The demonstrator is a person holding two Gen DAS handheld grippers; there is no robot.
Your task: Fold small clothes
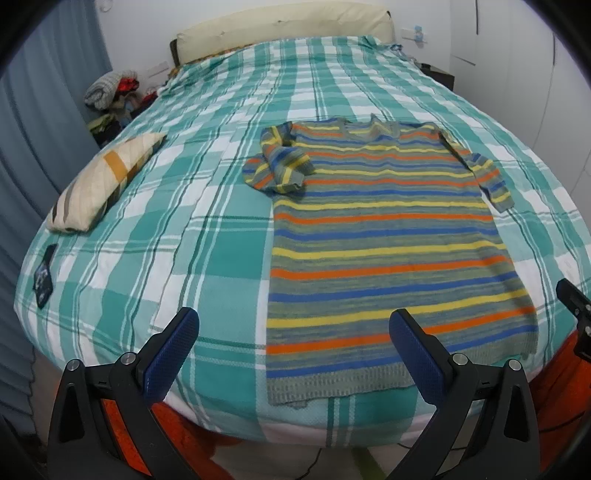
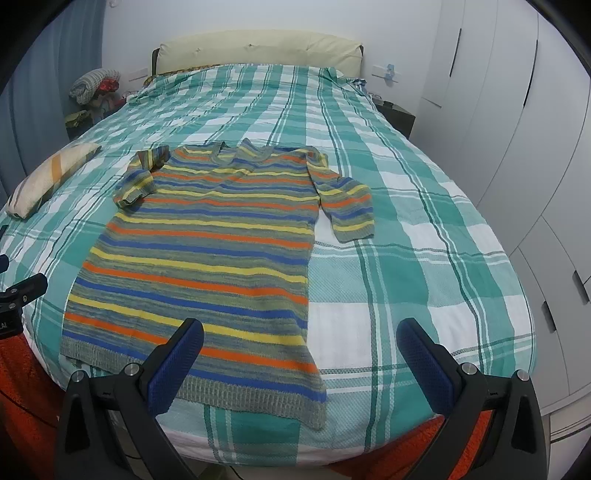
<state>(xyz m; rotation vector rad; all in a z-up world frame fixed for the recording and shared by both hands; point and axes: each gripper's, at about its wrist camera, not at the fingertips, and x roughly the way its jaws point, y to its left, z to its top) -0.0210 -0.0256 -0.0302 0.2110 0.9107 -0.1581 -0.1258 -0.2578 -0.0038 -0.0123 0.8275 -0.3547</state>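
Bed (image 1: 207, 236) (image 2: 406, 229) under a teal-and-white plaid cover, filling most of both views, cream headboard (image 1: 280, 26) (image 2: 258, 48) at the far end. White wardrobe doors (image 2: 517, 110) along the bed's right side; grey-blue curtain (image 1: 33, 122) on its left.

Striped sweater (image 1: 384, 236) (image 2: 207, 251) spread flat on the cover near the foot of the bed, neck toward the headboard, ribbed hem at the near edge. Bands of orange, yellow, blue and grey-green across the body. Left sleeve (image 1: 280, 162) (image 2: 138, 177) crumpled and doubled over by the shoulder; right sleeve (image 1: 487, 173) (image 2: 347, 206) bent down beside the body, cuff toward the foot.

Cream pillow (image 1: 103, 184) (image 2: 48, 181) with tan stripes near the bed's left edge, well apart from the sweater. Heap of clothes (image 1: 110, 92) (image 2: 92, 88) beyond the far left corner. Small dark patch (image 1: 43, 277) flat on the cover near the left edge.

Left gripper (image 1: 295, 354) above the foot of the bed, blue-padded fingers spread wide, nothing between them, right finger over the sweater's hem. Right gripper (image 2: 301, 362) likewise spread and empty, left finger over the hem, right finger over bare cover.
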